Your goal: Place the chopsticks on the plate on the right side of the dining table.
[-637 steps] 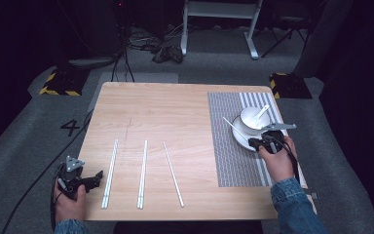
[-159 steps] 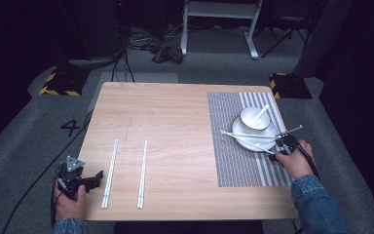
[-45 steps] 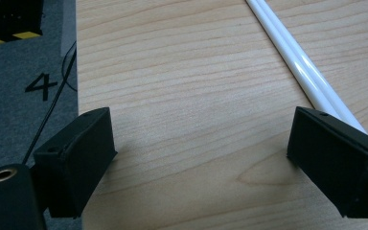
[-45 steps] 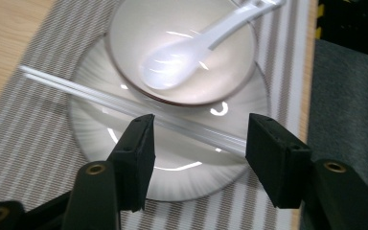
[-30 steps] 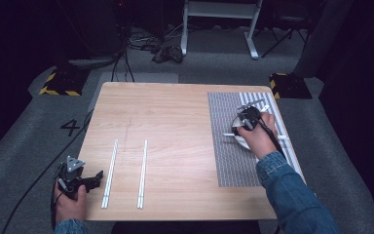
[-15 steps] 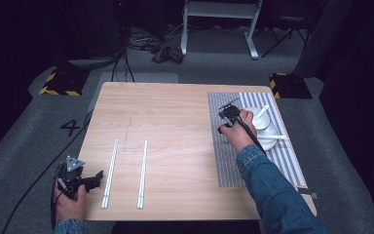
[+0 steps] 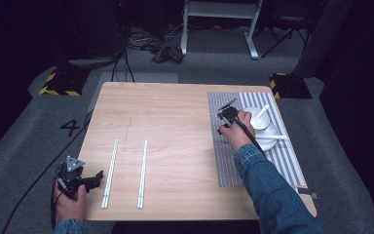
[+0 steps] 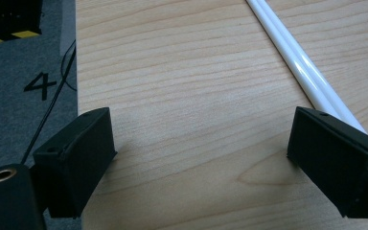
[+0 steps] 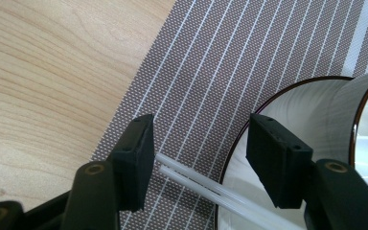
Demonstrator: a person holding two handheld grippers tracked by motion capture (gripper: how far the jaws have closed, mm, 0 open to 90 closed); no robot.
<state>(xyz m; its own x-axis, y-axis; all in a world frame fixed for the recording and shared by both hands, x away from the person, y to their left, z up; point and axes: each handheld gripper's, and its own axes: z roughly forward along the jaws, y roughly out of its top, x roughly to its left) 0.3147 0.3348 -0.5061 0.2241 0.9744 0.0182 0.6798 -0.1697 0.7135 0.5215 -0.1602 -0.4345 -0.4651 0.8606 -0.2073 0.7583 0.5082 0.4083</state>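
Observation:
My right gripper (image 7: 226, 117) hovers low over the striped placemat (image 7: 233, 161), just left of a white plate (image 7: 269, 144). On the plate stand a bowl (image 7: 254, 119) and a spoon (image 7: 261, 113). In the right gripper view my right gripper (image 9: 199, 148) is open. A pair of clear white chopsticks (image 9: 191, 184) lies between the jaws, untouched, running from the mat onto the plate (image 9: 242, 143). My left gripper (image 7: 93, 178) rests open at the table's near left corner. Beside it lie two more chopstick pairs (image 7: 110, 173) (image 7: 142, 173). In its own view my left gripper (image 8: 201, 158) is open over bare wood, with one chopstick pair (image 8: 292, 52) passing the right jaw.
The wooden table (image 7: 175, 122) stands on grey carpet. A cable (image 7: 34, 180) trails from the left gripper across the floor. A white frame's legs (image 7: 219, 24) and yellow-black blocks (image 7: 58, 83) stand beyond the far edge.
Within the last second my right hand swung from the plate's near right side to its left edge. The third chopstick pair, on the wood long ago, lies across the plate. The left gripper stayed put.

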